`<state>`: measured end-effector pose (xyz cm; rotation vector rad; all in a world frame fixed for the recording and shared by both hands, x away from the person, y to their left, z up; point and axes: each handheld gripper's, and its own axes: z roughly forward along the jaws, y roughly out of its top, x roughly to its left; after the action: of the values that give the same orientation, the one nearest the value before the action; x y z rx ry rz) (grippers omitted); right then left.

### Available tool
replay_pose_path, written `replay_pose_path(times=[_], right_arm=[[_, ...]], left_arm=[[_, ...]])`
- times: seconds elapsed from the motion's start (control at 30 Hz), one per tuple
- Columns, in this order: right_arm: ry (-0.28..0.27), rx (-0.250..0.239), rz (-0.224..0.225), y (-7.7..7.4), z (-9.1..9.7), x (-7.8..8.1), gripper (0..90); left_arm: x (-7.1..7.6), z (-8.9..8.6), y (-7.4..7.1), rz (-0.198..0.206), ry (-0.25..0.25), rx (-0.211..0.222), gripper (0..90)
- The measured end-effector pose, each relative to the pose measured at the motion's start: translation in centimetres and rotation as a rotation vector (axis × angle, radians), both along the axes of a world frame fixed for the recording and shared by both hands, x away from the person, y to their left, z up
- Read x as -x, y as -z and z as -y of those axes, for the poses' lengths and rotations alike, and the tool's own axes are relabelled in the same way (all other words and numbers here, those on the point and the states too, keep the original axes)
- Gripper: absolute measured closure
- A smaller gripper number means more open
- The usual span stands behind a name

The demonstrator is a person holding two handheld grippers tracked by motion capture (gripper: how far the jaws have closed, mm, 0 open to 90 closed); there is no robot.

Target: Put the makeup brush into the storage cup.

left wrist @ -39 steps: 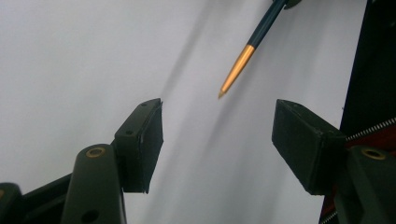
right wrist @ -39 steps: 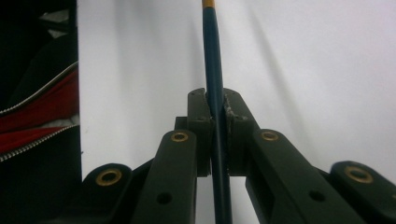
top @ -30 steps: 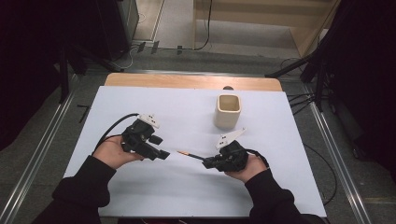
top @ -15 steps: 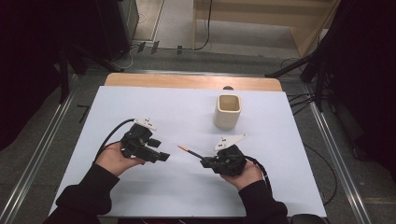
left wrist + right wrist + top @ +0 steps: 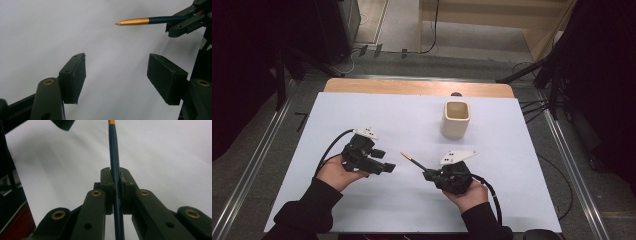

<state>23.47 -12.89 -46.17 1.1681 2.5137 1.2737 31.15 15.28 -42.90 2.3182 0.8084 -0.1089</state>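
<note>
While the right gripper (image 5: 428, 174) clamps a dark blue pen (image 5: 413, 161) between its pads, the pen's orange-gold tip points up and left across the white table (image 5: 402, 115), toward the left gripper (image 5: 387, 167). From the right gripper view the pen's shaft (image 5: 115, 170) runs straight up from between the closed jaws, and its tip is cut off by the top edge, with just a sliver of gold showing; its rear end drops out of sight below the jaws. Whether the pen's tip touches the table or hangs clear of it cannot be told. From the left gripper view the jaws stand wide apart with nothing but bare table between them, and the pen's tapered tip (image 5: 132, 21) sits up and to the right, well clear of both pads. Its other end disappears into the right gripper's jaws at the corner. A cream square cup (image 5: 456, 119) stands upright farther back on the table, well apart from both hands; its inside is too shadowed to judge
</note>
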Motion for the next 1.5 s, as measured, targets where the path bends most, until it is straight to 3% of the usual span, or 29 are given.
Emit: replay_pose_path(times=[0.2,0.4,0.57,0.7,0.93,1.03,1.1,1.17,1.3,1.5], right_arm=[[0.068,-0.059,0.017,0.7,-0.2,0.6,84.7],[0.100,-0.058,0.033,1.5,-0.6,1.1,84.7],[0.134,-0.090,0.051,2.1,-0.8,1.4,84.7],[0.167,-0.118,0.059,2.6,-0.9,1.4,84.7],[0.171,-0.137,0.062,3.0,-1.2,1.3,84.7],[0.176,-0.145,0.071,2.9,-1.3,1.2,84.6],[0.181,-0.160,0.071,2.8,-1.5,1.2,84.6],[0.183,-0.162,0.078,2.7,-1.5,1.1,84.7],[0.191,-0.181,0.090,2.5,-1.7,1.0,84.7],[0.192,-0.195,0.094,2.5,-2.0,1.0,84.7]], left_arm=[[0.2,0.4,0.3,0.007,0.002,-0.002,30.4],[0.3,0.8,0.5,0.009,0.004,0.002,29.1],[0.4,0.8,0.5,0.023,-0.008,0.019,29.7],[0.6,1.1,0.4,0.015,-0.029,0.056,30.3],[0.8,1.4,0.5,0.009,-0.054,0.102,32.1],[0.8,1.4,0.4,0.002,-0.073,0.150,33.6],[0.7,1.4,0.4,-0.025,-0.093,0.209,35.8],[0.7,1.5,0.5,-0.041,-0.103,0.234,35.8],[0.5,1.6,0.7,-0.082,-0.121,0.273,38.6],[0.4,1.8,0.8,-0.101,-0.140,0.301,43.5]])
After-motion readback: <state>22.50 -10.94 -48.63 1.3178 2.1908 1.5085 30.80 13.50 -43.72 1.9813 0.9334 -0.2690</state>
